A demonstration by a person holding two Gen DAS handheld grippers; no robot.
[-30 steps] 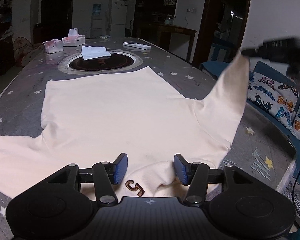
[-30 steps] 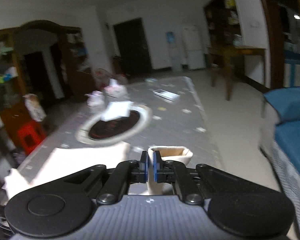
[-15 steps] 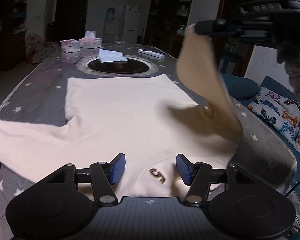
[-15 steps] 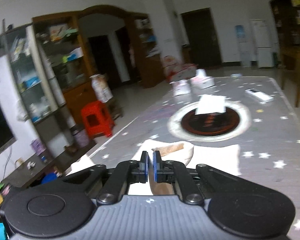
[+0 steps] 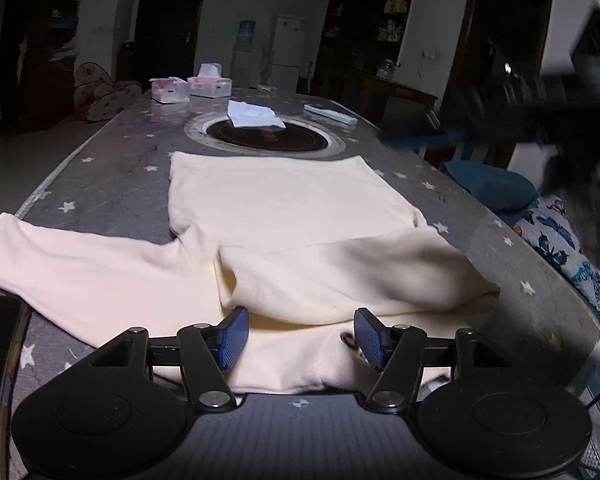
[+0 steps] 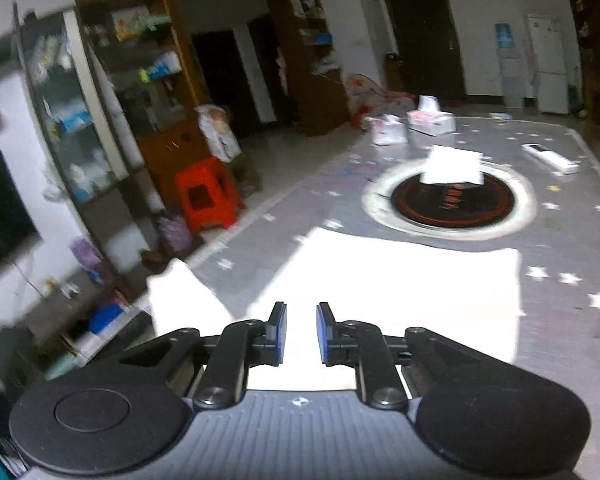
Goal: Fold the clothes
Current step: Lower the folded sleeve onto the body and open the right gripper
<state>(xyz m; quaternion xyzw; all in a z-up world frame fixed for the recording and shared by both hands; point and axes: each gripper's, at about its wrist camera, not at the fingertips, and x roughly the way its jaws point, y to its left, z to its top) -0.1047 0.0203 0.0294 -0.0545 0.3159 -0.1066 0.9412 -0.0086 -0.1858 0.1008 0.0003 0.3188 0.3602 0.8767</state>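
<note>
A cream sweatshirt [image 5: 284, 208] lies flat on the grey star-print table [image 5: 112, 168]. Its right sleeve [image 5: 340, 276] is folded across the chest, while its left sleeve [image 5: 72, 264] stretches out to the left. My left gripper [image 5: 300, 340] hovers open over the collar edge, holding nothing. In the right wrist view the sweatshirt [image 6: 400, 284] shows overexposed white below my right gripper [image 6: 300, 332], which is open and empty above it. The right gripper shows as a dark blur [image 5: 572, 112] at the upper right of the left wrist view.
A round black hob [image 5: 266, 136] with a white cloth [image 5: 252, 114] on it sits beyond the sweatshirt. Two tissue boxes [image 5: 192, 86] and a remote [image 5: 330, 114] lie at the far end. A blue sofa with butterfly cushions [image 5: 560, 232] flanks the table's right edge; a red stool [image 6: 206, 196] stands left.
The right gripper carried the right sleeve over the chest, opened and let it drop there. It has since lifted away to the right. The left gripper stayed open near the collar.
</note>
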